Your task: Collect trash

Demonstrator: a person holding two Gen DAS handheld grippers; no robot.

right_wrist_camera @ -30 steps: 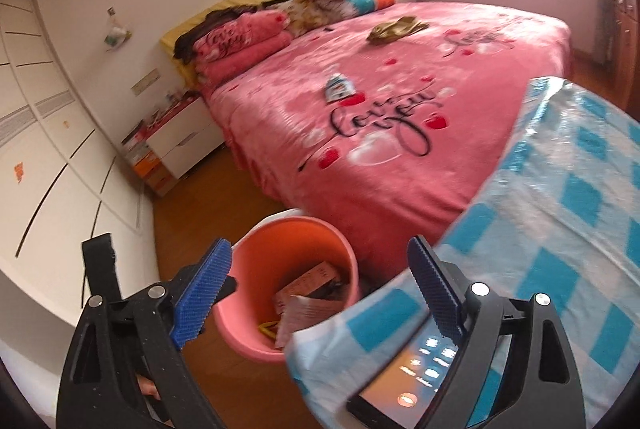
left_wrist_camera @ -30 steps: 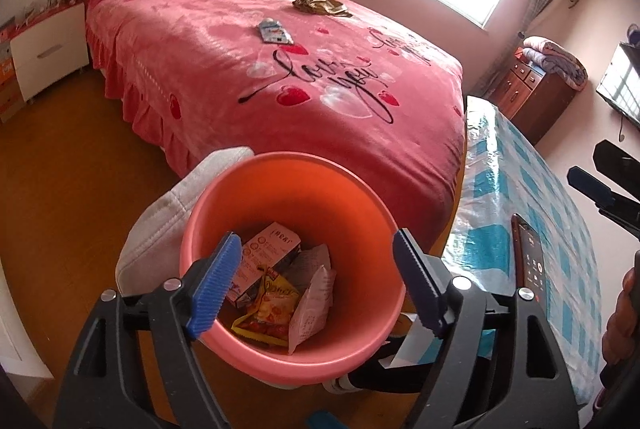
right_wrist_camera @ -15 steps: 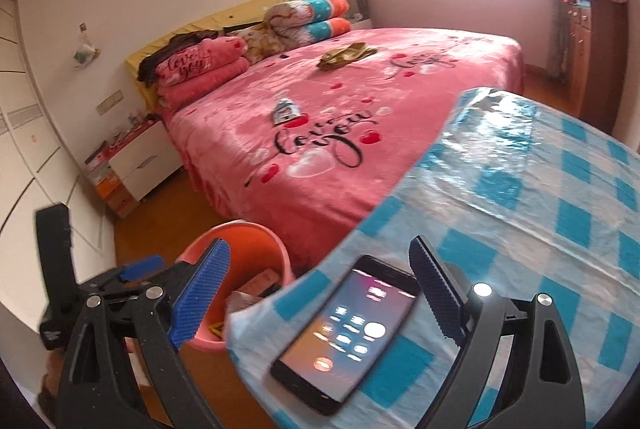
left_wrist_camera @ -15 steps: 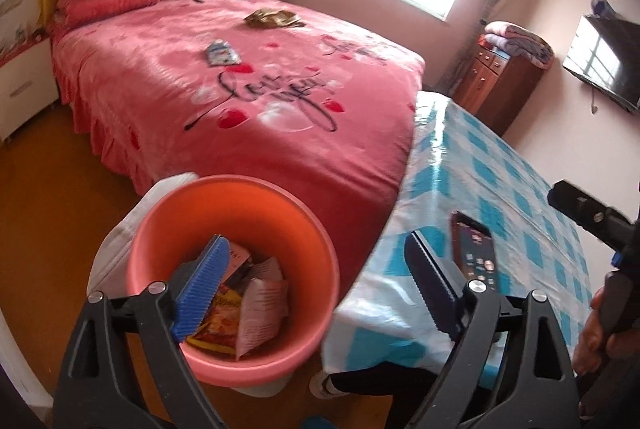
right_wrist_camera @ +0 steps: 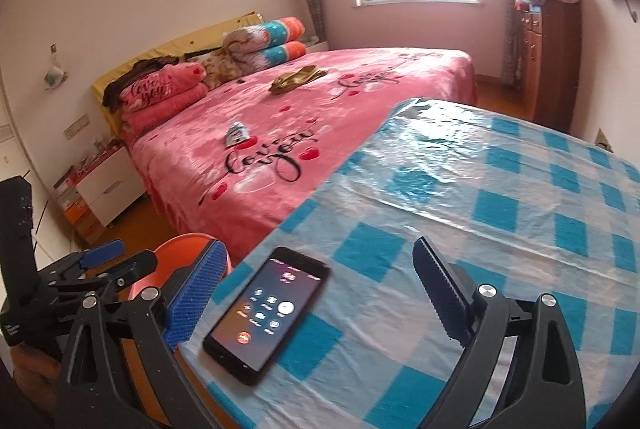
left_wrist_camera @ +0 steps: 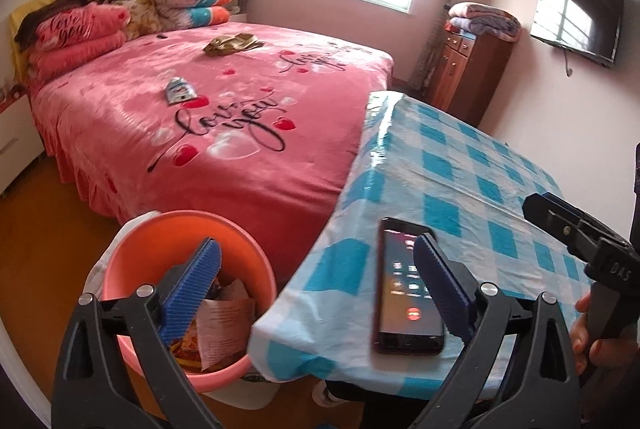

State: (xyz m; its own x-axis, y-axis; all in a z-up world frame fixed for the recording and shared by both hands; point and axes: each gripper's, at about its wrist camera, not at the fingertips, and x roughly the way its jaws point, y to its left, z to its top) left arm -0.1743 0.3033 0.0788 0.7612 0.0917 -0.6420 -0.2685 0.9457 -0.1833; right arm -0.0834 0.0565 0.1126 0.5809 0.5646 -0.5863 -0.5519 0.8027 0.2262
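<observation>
An orange bucket (left_wrist_camera: 180, 219) on the floor by the bed holds several wrappers (left_wrist_camera: 224, 317). My left gripper (left_wrist_camera: 316, 249) hangs above the bucket's right rim and the table corner, its jaws opening with nothing between them. My right gripper (right_wrist_camera: 318, 249) stands open over the near table corner, gripping nothing. On the pink bed lie a small silver-blue wrapper (left_wrist_camera: 179, 91) (right_wrist_camera: 238, 133) and a crumpled olive-gold wrapper (left_wrist_camera: 232, 44) (right_wrist_camera: 296, 77). Only the bucket's rim (right_wrist_camera: 176, 249) shows in the right wrist view.
A lit phone (left_wrist_camera: 404, 293) (right_wrist_camera: 268, 309) lies on the table (left_wrist_camera: 460, 189) covered in blue-checked cloth. The pink bed (left_wrist_camera: 240, 149) runs along the table's left side. A wooden cabinet (left_wrist_camera: 468, 77) stands by the window and a white nightstand (right_wrist_camera: 108, 185) by the headboard.
Both views have swung right, from the bucket to the table corner. The left jaws have spread wider. The phone now lies below both grippers.
</observation>
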